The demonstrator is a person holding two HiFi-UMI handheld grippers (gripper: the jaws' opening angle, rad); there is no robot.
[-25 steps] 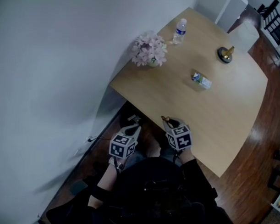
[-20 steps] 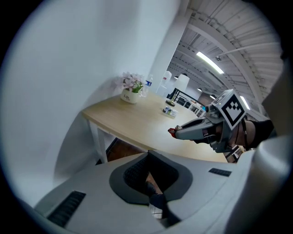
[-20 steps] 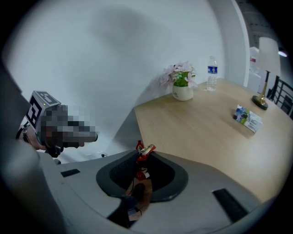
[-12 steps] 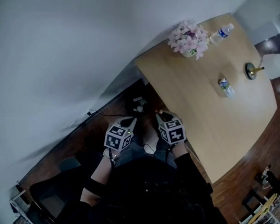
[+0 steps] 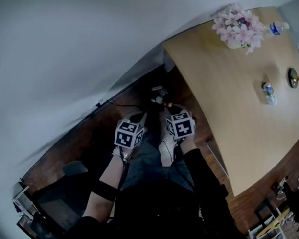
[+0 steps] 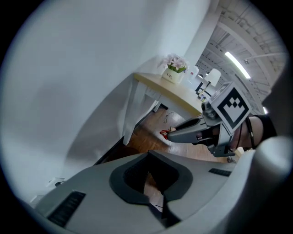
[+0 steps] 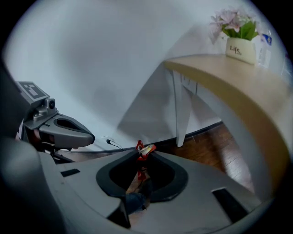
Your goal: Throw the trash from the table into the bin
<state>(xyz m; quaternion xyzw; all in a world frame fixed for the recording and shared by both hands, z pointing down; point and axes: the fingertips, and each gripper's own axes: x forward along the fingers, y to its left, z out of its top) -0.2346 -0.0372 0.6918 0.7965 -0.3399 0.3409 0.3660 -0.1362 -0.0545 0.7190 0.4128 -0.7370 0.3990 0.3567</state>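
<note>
— What has the right gripper (image 7: pixel 143 154) got?
— A red wrapper (image 7: pixel 144 148), pinched at the very tips of its fingers. They are clenched on it and aimed down at the wooden floor (image 7: pixel 206 141).
— And the left gripper (image 6: pixel 149 154)?
— Fingers pressed together, nothing between them. It hangs just beside the right one, both off the edge of the worktop (image 5: pixel 228 99).
— Anything up there?
— A small carton (image 5: pixel 269 92), well apart from both sets of fingers. Flowers (image 5: pixel 238 24) and a bottle (image 5: pixel 277 28) stand farther beyond.
</note>
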